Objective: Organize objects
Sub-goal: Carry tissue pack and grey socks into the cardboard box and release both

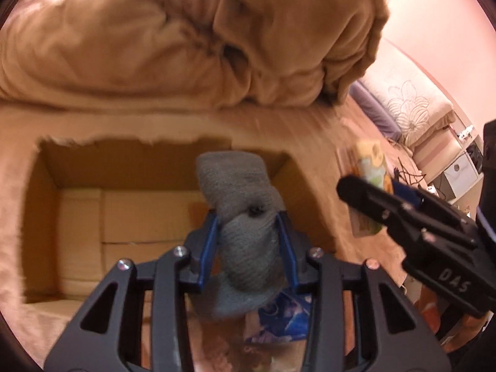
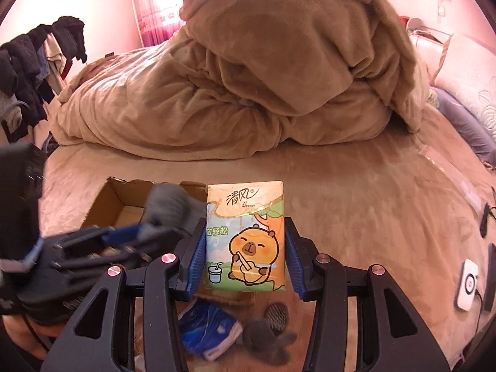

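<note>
Over the open brown cardboard box (image 1: 148, 217) on the tan plush bedspread (image 2: 356, 186), we hold a soft grey knitted sock (image 1: 245, 217) in our left gripper (image 1: 248, 229); its blue pads are pinched narrowly on the fabric's middle, so both ends flop free. That hold, we judge, suits a drop into the box, which looks bare inside apart from its bottom flaps.

Our right gripper (image 2: 246, 248) is clamped on a pastel tissue pack printed with a cartoon capybara (image 2: 245, 235), upright between the pads and raised just right of the box, probably waiting its turn so the two tools do not crowd the opening.

Below, near us on the bed, lie a blue-and-white plastic packet (image 2: 207, 331) and another grey sock (image 2: 269, 338), not yet sorted. A heaped tan blanket (image 2: 248, 77) fills the far bed, clear of the work.
</note>
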The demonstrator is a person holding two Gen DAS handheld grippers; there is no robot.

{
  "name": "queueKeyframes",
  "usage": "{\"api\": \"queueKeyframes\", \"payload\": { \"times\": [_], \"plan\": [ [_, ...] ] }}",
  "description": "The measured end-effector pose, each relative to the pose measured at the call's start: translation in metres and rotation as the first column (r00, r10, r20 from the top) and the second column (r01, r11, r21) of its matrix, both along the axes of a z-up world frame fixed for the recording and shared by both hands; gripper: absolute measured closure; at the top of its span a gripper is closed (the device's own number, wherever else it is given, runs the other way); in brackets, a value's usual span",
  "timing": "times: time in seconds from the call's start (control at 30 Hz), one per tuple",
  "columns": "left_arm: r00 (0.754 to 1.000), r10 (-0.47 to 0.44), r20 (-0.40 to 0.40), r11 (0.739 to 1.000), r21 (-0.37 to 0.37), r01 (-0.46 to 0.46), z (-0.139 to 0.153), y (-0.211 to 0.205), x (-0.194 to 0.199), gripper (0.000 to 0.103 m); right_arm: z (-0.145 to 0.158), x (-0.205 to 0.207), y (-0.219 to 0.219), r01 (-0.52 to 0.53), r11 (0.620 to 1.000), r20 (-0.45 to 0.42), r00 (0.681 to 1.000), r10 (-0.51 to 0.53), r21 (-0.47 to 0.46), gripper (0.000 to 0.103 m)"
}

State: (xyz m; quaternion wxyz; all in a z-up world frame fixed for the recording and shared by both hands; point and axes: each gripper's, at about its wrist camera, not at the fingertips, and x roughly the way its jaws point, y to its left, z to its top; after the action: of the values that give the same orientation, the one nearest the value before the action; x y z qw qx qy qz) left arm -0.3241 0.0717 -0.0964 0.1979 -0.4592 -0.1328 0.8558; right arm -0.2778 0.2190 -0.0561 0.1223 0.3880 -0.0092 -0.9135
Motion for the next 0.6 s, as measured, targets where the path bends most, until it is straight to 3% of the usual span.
{"api": "queueKeyframes", "payload": {
  "times": [0.13,0.3,0.37,0.43,0.5,0.6],
  "plan": [
    [0.999,0.006,0.045,0.999,-0.041,-0.005,-0.021,0.002,-0.006,0.06,-0.02,-0.015,-0.002,-0.02,0.999,0.046,0.999,0.021,-0.03,0.055],
    [1.0,0.006,0.023,0.996,-0.087,-0.004,-0.016,0.001,0.0,0.052,-0.04,-0.023,-0.009,-0.028,0.999,0.078,0.996,0.031,-0.042,0.054],
    [1.0,0.006,0.004,0.996,-0.094,-0.006,-0.008,-0.002,0.005,0.036,-0.041,-0.024,-0.01,-0.023,0.999,0.072,0.997,0.025,-0.035,0.054],
    [0.999,0.028,-0.022,0.994,-0.106,-0.03,0.001,-0.008,0.012,0.027,-0.038,-0.025,-0.01,-0.036,0.997,0.074,0.996,0.041,-0.071,0.054],
    [0.998,0.045,-0.042,0.991,-0.123,-0.05,0.008,-0.013,0.019,0.022,-0.035,-0.023,-0.011,-0.034,0.996,0.063,0.997,0.039,-0.078,0.043],
    [0.997,0.07,-0.045,0.99,-0.116,-0.075,0.02,-0.025,0.029,0.021,-0.027,-0.017,-0.01,-0.009,0.997,0.043,0.999,0.013,-0.074,0.036]
  ]
}}
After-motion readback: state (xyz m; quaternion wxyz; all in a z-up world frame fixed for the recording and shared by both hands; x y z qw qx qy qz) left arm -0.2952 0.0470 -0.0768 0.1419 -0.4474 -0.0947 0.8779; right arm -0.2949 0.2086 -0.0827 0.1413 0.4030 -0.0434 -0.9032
